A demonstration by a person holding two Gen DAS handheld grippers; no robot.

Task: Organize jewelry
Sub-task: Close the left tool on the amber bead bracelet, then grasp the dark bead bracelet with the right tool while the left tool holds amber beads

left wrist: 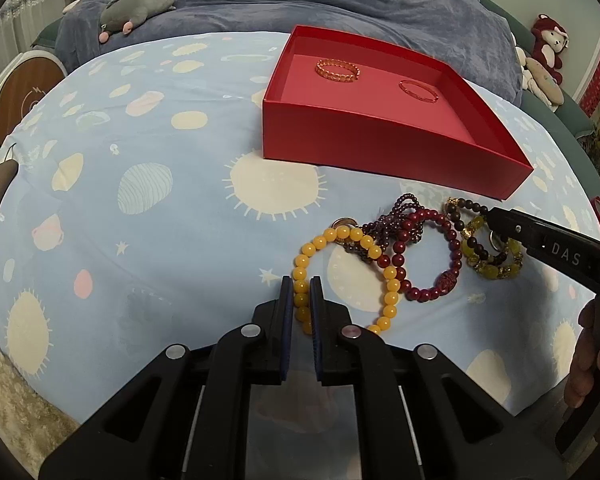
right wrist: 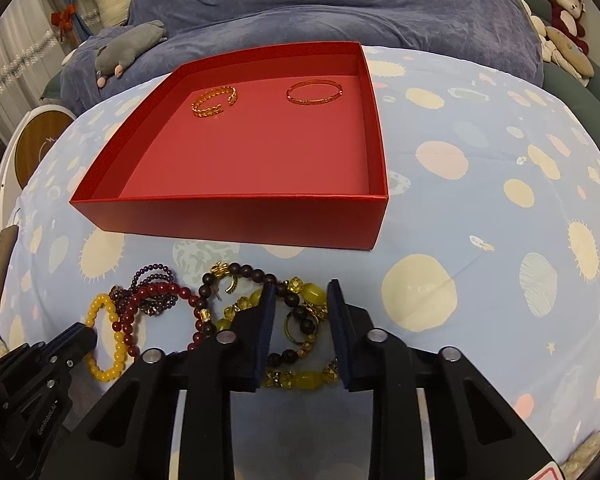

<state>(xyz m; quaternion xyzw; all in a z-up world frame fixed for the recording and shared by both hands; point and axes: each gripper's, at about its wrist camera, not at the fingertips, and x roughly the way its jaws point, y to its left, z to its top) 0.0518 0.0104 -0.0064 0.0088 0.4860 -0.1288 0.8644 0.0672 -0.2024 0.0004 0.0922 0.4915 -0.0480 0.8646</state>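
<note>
Left hand-held gripper [left wrist: 302, 304] clamped on yellow bracelet [left wrist: 388, 280], near side of the pile below the red box [right wrist: 236, 220]. Right hand-held gripper [right wrist: 300, 320] narrowed around olive bracelet [right wrist: 308, 378]; contact unclear. Right nearer.

A red box [right wrist: 236, 220], yellow beads [left wrist: 384, 280], dark red beads [left wrist: 432, 292], light blue sheet [right wrist: 480, 128] with cream suns
</note>
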